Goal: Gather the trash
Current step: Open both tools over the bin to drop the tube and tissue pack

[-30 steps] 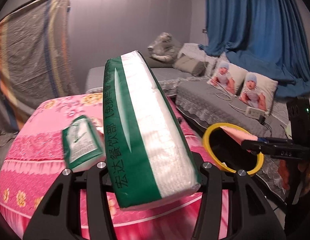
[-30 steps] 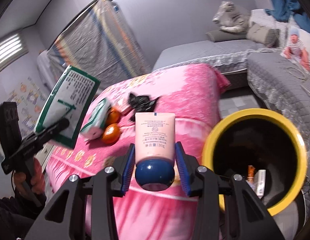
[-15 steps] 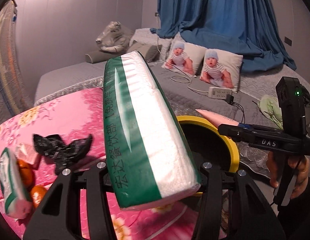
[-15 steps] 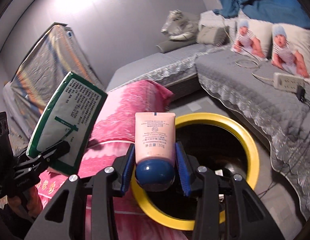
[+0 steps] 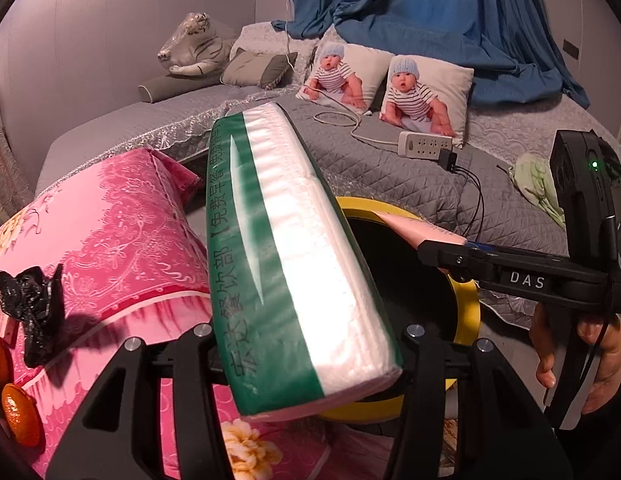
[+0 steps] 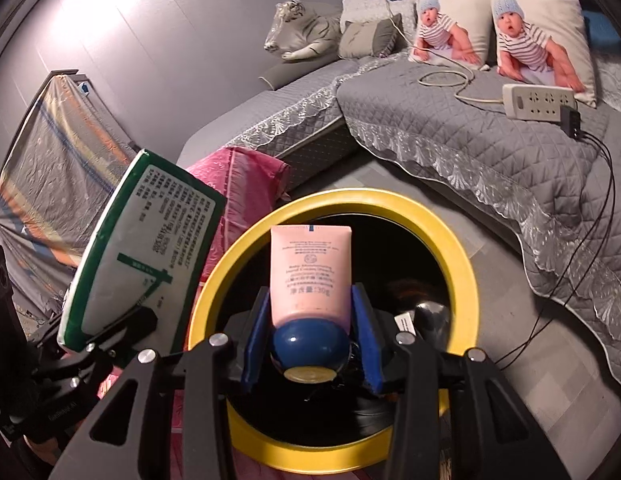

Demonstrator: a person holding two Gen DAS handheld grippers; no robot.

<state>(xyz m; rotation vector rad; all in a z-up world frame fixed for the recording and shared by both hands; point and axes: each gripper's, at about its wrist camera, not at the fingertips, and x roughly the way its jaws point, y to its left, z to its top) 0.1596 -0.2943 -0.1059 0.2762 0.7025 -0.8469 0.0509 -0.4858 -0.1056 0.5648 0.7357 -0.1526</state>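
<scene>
My left gripper is shut on a green and white tissue pack, held tilted at the near left edge of the yellow-rimmed bin. In the right wrist view the same tissue pack hangs left of the bin's rim. My right gripper is shut on a pink tube with a blue cap, directly above the bin's dark opening. The pink tube and the right gripper reach over the bin from the right in the left wrist view. Some trash lies inside the bin.
A pink flowered cloth covers the table at left, with a crumpled black wrapper and oranges on it. A grey quilted sofa with baby-print pillows, a power strip and cables lies behind the bin.
Both grippers swung from the pink table toward the bin and dropped lower. The tube now hangs over the bin's opening and the tissue pack is at its rim.
</scene>
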